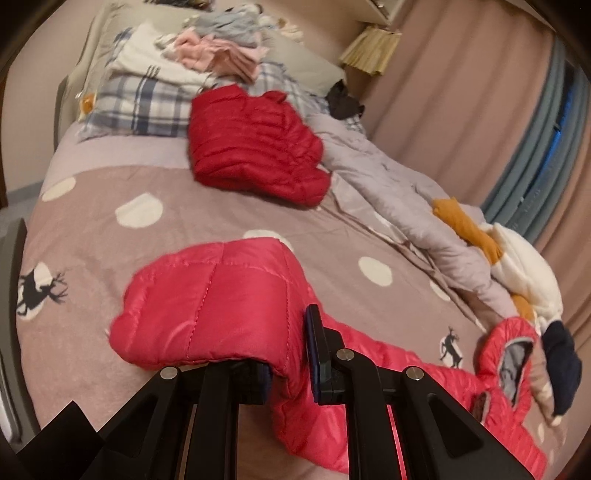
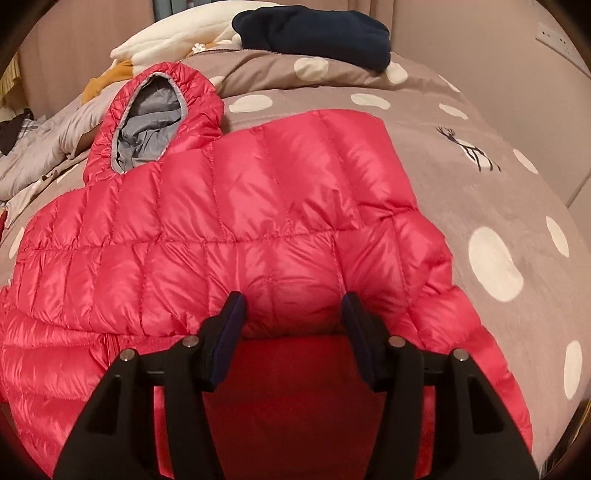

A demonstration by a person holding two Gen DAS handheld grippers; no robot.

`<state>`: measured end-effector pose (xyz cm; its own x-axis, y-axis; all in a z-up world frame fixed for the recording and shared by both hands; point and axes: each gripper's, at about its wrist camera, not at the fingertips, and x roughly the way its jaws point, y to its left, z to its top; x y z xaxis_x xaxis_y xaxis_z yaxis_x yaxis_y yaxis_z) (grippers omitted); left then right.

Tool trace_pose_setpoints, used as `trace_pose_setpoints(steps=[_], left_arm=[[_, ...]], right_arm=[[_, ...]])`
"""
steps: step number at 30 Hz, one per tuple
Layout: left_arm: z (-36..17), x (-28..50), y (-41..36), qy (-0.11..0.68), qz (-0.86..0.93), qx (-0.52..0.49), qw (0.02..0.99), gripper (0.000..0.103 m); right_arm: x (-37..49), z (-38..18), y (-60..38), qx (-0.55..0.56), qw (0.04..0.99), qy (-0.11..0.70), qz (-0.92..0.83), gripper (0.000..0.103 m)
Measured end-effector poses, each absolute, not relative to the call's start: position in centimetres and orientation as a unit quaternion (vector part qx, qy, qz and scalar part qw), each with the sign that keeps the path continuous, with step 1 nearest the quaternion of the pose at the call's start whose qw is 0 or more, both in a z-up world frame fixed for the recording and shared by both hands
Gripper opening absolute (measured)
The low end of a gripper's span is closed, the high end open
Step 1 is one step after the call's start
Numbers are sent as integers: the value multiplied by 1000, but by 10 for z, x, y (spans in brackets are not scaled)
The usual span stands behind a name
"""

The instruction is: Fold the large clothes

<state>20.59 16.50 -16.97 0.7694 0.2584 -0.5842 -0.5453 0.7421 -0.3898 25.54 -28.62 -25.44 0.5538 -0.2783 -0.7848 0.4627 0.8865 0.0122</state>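
A pink-red quilted down jacket (image 2: 229,221) with a grey-lined hood (image 2: 147,122) lies on the dotted bedspread (image 2: 480,177). My left gripper (image 1: 288,354) is shut on a fold of the jacket (image 1: 221,295) and holds that part raised above the bed. The left finger is hidden under the fabric. My right gripper (image 2: 291,314) has its jaws wide apart around a bulge of the jacket's lower edge, with fabric between the pads (image 2: 229,325).
A folded darker red down jacket (image 1: 251,147) lies further up the bed. Folded clothes and pillows (image 1: 166,81) are stacked at the head. A grey garment (image 1: 406,199), white and orange clothes (image 1: 517,266) and a navy garment (image 2: 314,33) lie along the bed's side by curtains (image 1: 480,92).
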Motion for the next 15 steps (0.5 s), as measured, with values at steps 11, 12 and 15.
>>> trace_pose_setpoints(steps=[11,12,15], left_arm=[[-153,220,119,256,177,-261,914,12],[-150,222,110,256,165,-257,917,12],[-144,230,63,259,106,-231,932,12]], right_arm=[[205,-197,-320,167,887,319,-287,57],[201,-193,-325,172,887,311,-293,57],[191,-186,-336,188,884,296,-309,58]])
